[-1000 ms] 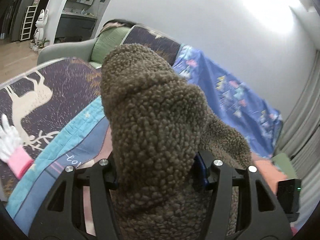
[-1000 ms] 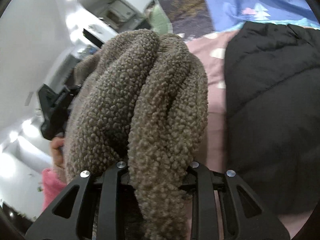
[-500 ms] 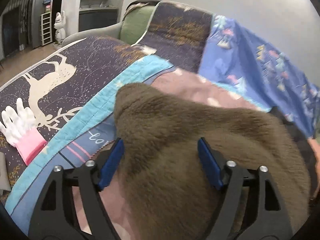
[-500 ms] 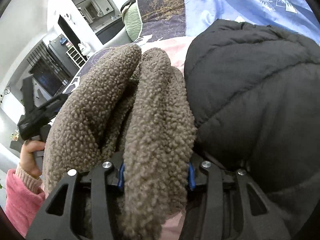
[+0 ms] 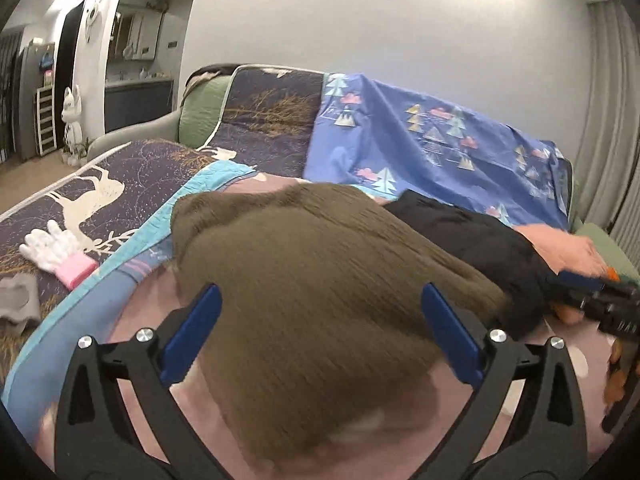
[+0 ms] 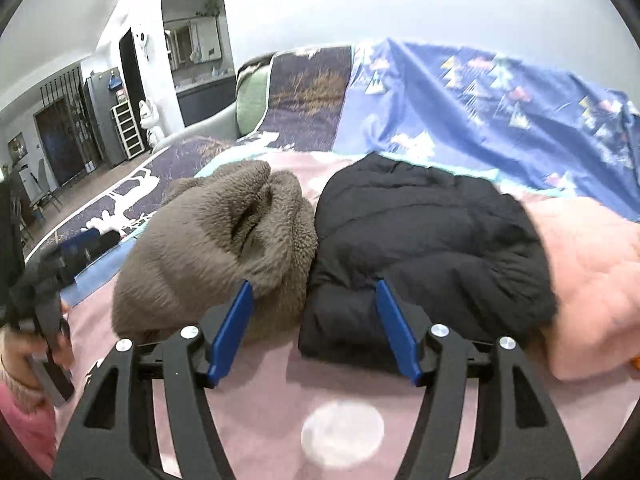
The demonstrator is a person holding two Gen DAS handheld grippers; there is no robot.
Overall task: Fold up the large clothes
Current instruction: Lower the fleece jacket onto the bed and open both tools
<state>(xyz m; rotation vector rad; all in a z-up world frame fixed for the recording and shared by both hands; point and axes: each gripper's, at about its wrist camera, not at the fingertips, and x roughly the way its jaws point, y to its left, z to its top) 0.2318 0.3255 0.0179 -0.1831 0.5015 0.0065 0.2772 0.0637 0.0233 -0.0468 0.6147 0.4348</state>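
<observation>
We see the folded brown fleece garment [image 6: 224,248] lying centre-left on the pink bedspread [image 6: 280,392], touching the folded black puffer jacket [image 6: 424,240]. Left tool [image 5: 320,336] and right tool [image 6: 316,328]: jaws just opening, spread, pads off the cloth.

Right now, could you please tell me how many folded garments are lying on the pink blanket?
3: a brown fleece on the left, a black puffer jacket touching its right side, and a pink one at the far right. More may lie outside the frame.
</observation>
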